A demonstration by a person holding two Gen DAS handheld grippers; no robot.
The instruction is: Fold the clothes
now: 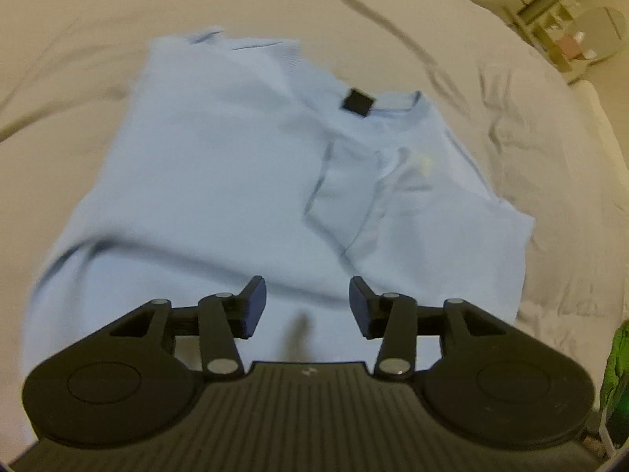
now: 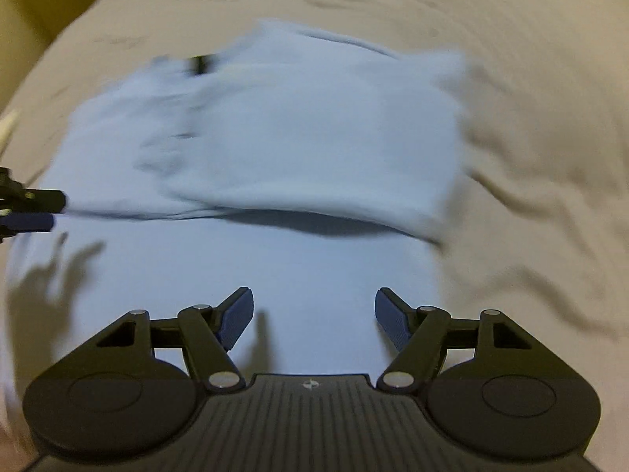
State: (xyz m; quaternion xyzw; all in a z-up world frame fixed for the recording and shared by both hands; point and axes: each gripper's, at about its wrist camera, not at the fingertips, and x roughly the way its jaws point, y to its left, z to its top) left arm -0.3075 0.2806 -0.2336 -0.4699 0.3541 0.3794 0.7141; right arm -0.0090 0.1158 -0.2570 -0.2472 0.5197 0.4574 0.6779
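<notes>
Nearest each wrist camera, both grippers pointed steeply down over a pale blue T-shirt spread on a beige bed. The left gripper had its fingers spread apart with nothing between them, bare cloth showing in the gap. The right gripper had its fingers spread wider, likewise empty, and hovered over the flat lower part of the garment.

Just beyond, in the right wrist view, a folded-over panel of the shirt lay across the body, its leading edge casting a shadow on the layer beneath. The left gripper's tips appeared at that view's left edge, at the shirt's side, and whether they touched the cloth could not be told. Farther on, the left wrist view showed the neckline with a dark label and a sleeve lying inward.

The step in hand appeared to be the release after one fold. The next move would call for both grippers to pinch a free edge of the shirt and carry it across evenly.

Farthest off, a green cloth lay at the bed's edge.
</notes>
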